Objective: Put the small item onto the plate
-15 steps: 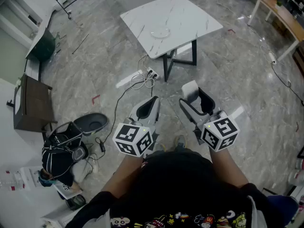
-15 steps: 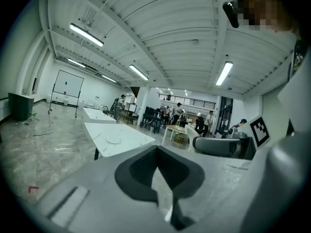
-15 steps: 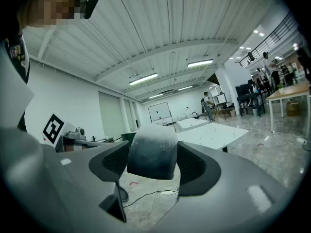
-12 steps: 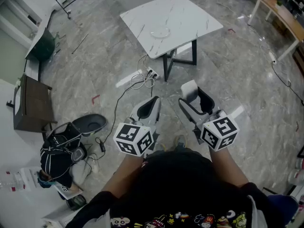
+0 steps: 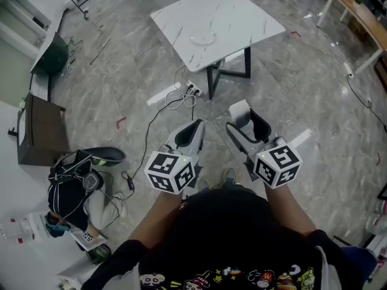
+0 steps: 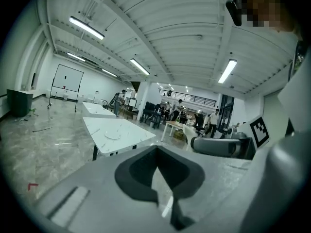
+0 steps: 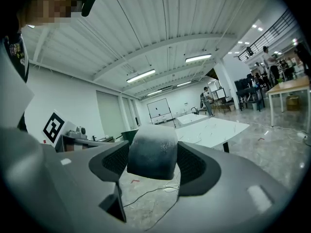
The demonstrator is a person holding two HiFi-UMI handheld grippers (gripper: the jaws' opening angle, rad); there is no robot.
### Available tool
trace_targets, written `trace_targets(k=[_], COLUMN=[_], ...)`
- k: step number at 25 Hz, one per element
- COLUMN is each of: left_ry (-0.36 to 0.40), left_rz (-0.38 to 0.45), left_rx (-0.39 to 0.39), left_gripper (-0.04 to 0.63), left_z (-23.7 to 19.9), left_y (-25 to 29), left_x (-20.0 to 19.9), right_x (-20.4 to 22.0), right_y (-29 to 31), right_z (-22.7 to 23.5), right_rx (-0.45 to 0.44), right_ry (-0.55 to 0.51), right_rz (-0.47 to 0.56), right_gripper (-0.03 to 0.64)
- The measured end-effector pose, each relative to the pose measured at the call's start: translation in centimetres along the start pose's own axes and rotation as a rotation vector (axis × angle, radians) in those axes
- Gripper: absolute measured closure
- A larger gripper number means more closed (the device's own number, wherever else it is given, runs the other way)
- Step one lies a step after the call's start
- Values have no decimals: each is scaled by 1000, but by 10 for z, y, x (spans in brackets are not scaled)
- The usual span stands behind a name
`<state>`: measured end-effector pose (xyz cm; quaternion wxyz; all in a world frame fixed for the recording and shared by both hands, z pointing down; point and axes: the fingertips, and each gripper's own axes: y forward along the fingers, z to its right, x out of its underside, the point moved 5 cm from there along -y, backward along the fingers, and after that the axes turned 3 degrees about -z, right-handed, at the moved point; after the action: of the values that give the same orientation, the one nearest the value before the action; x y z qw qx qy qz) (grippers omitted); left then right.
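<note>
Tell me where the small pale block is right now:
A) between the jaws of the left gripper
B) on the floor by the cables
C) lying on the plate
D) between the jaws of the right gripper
D: the right gripper view shows the pale block clamped between the jaws of the right gripper, with the plate on the table some way ahead.

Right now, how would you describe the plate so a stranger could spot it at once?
Find the white marble-topped table on dark legs in the upper middle of the head view. The plate lies on the nearer half of its top: a pale, shallow round, the only thing on that table.
</note>
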<state>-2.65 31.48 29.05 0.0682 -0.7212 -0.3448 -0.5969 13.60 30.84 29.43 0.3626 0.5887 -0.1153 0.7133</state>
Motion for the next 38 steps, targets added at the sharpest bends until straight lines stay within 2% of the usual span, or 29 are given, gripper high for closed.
trace_targets(k=[10, 19, 38], left_ry=[-10, -34, -82], left_rz=[-35, -33, -60], left_rx=[-51, -52, 37], left_gripper=[594, 594, 594], left_z=[3, -13, -121], left_y=[39, 55, 123], left_x=[6, 6, -31], right_x=[1, 2, -29], right_y=[9, 30, 142], right_z=[52, 62, 80], right_rx=[-27, -34, 27], right_ry=[2, -7, -3], right_rz=[-19, -54, -114], right_gripper=[282, 282, 282])
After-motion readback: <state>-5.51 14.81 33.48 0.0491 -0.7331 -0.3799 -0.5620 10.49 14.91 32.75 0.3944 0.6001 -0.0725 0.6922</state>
